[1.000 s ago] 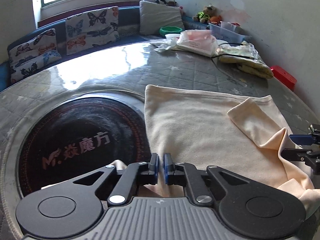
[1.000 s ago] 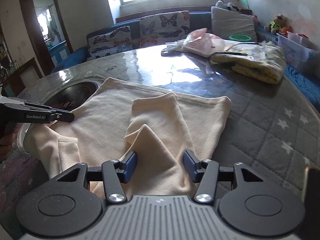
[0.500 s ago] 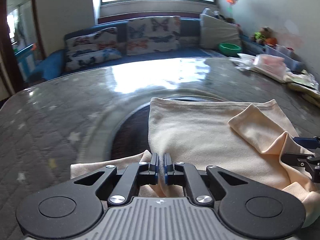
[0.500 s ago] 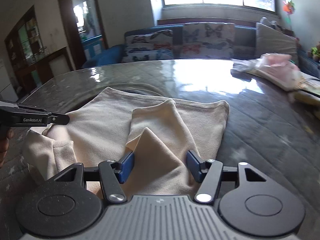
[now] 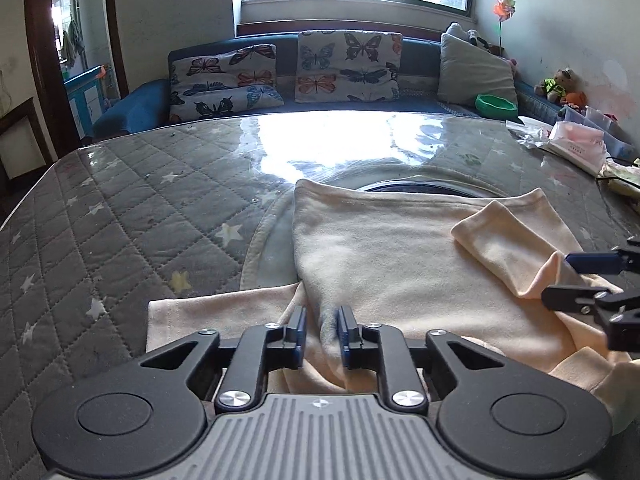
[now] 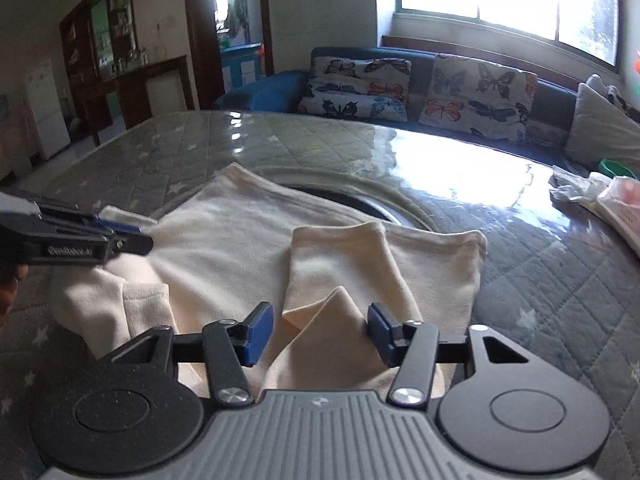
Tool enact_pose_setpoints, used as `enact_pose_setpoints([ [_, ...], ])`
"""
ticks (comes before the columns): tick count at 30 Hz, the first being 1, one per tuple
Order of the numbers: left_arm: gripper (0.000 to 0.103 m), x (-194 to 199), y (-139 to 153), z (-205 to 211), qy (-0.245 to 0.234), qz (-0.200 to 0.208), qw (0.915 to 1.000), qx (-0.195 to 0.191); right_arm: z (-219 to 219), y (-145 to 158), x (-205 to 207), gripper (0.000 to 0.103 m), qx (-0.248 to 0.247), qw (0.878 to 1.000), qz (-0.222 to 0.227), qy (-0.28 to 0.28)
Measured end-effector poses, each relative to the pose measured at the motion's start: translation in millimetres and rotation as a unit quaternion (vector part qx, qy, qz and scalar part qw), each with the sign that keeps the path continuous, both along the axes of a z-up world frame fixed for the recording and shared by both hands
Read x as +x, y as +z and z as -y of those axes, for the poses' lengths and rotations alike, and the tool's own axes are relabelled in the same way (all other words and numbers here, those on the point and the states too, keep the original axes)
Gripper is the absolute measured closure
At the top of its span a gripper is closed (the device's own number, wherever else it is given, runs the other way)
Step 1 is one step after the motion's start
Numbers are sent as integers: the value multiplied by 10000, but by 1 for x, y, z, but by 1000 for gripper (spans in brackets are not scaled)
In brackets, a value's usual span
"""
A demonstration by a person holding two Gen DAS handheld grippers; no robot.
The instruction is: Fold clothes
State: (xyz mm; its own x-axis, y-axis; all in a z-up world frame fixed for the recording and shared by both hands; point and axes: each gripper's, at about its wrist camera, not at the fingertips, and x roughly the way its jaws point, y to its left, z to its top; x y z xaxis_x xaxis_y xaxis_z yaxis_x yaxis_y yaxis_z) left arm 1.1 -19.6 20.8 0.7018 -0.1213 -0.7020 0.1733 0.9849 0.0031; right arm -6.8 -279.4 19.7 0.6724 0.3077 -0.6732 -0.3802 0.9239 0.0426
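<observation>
Cream long-sleeved top (image 5: 384,264) spread on the quilted tabletop (image 5: 132,216), one sleeve (image 6: 340,264) folded over its body.

Soft, light and limp knit: it will sag and crease, so take it by hems, cuffs or fold edges. The left hand-held gripper (image 5: 322,334) stands released, a ridge of cloth between its parted jaws; the right hand-held gripper (image 6: 320,334) gapes wide over the folded sleeve.

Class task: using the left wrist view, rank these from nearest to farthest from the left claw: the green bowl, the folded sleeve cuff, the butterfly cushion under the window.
From the left claw:
1. Folded sleeve cuff, lying on the cream garment, to the right.
2. Green bowl, past the table's far right edge.
3. Butterfly cushion, against the sofa back, centre.
</observation>
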Motion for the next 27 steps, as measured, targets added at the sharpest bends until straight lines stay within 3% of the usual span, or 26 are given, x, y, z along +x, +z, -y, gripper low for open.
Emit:
enact_pose_setpoints([
  [5,59,-19,14,-7,-60,193,9998,-60,3,0,3,87,-159,9998,20,-125],
  [6,58,-24,18,-6,-137,242,9996,-88,6,2,2,88,-148,9998,49,-153],
  [8,43,-28,19,2,-348,268,9990,-74,11,7,-2,91,-131,9996,141,-214],
  [11,34,-33,19,17,-679,287,9973,-35,17,16,-8,93,-180,9992,275,-219],
  [15,34,-39,19,37,-1120,312,9932,17,14,22,-10,89,-285,9989,353,-100],
  [18,34,-41,17,50,-1381,272,9900,57,1,25,-4,70,-384,9984,384,156],
  [19,36,-39,13,52,-1392,196,9900,70,-2,25,-2,54,-429,9981,391,201],
  [20,39,-36,9,51,-1356,158,9906,127,-6,24,-1,50,-493,9977,381,266],
  [27,65,-38,-1,46,-1418,120,9896,195,-33,5,18,53,-999,9928,136,650],
])
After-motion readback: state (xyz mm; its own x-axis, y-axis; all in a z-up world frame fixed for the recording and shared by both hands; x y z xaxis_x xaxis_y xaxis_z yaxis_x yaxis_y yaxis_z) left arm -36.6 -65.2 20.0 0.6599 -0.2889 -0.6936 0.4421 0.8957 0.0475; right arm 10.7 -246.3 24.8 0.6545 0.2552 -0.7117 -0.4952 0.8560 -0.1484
